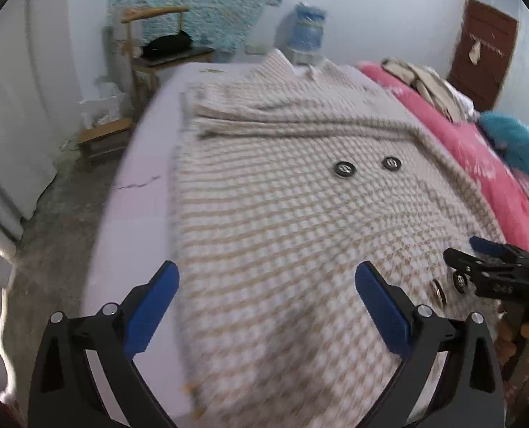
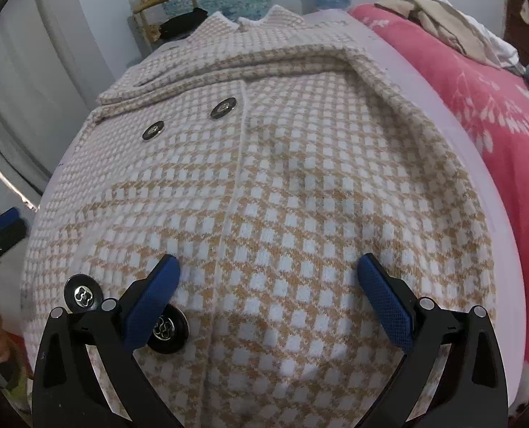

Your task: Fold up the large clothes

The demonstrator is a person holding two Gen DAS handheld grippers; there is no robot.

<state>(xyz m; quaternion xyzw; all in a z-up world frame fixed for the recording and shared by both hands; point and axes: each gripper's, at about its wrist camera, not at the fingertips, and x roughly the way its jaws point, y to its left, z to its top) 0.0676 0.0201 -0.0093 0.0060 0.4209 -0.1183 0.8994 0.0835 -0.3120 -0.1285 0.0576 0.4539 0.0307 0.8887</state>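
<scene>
A tan and white houndstooth coat (image 1: 282, 196) with black buttons lies front up on a pale lilac table (image 1: 143, 164); both sleeves are folded across the chest. My left gripper (image 1: 266, 278) is open and empty, hovering above the coat's near left part. My right gripper (image 2: 268, 271) is open and empty, just above the coat's lower front (image 2: 282, 185), its left finger (image 2: 150, 303) over a black button (image 2: 168, 328). The right gripper also shows in the left wrist view (image 1: 485, 267) at the coat's near right edge. The left gripper shows at the left edge of the right wrist view (image 2: 0, 228).
A pink blanket (image 1: 478, 149) with piled clothes (image 1: 425, 82) and a teal fluffy item (image 1: 517, 139) lies to the right. A wooden chair (image 1: 157, 46) and a blue water jug (image 1: 307, 32) stand beyond the table. Bare floor (image 1: 57, 207) is on the left.
</scene>
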